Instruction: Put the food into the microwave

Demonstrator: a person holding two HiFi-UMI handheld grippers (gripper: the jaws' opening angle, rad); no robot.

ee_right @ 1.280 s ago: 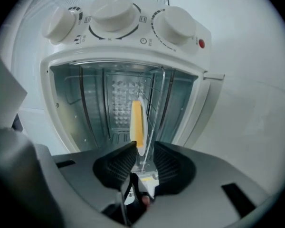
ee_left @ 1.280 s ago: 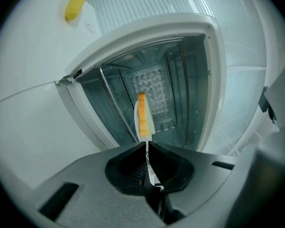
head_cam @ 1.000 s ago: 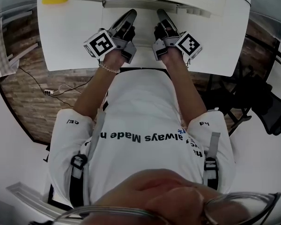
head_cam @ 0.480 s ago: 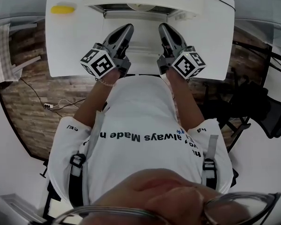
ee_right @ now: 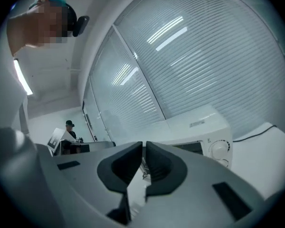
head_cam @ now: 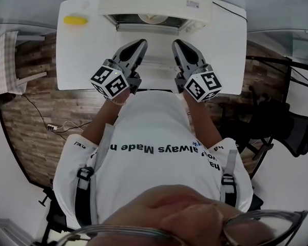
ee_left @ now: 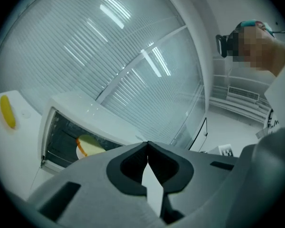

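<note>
A white microwave point(head_cam: 156, 4) stands at the far edge of the white table point(head_cam: 82, 55), its front open. Inside it sits a plate with pale yellow food point(head_cam: 153, 18), which the left gripper view shows as a plate point(ee_left: 88, 146) in the dark cavity. My left gripper point(head_cam: 141, 43) and right gripper point(head_cam: 175, 43) hover side by side over the table in front of the opening, both pointing at it. The left gripper point(ee_left: 147, 145) has its jaws together on nothing. The right gripper point(ee_right: 144, 148) also holds nothing, its jaws together; beyond them is the microwave point(ee_right: 199, 127).
A yellow banana-shaped object point(head_cam: 75, 20) lies on the table left of the microwave, the same banana-shaped object point(ee_left: 8, 110) at far left in the left gripper view. Black office chairs point(head_cam: 292, 127) stand to the right. Cables point(head_cam: 56, 100) lie on the wooden floor at left.
Both grippers have drawn back from the microwave's front toward my body. The open cavity with the plate has come into view.
</note>
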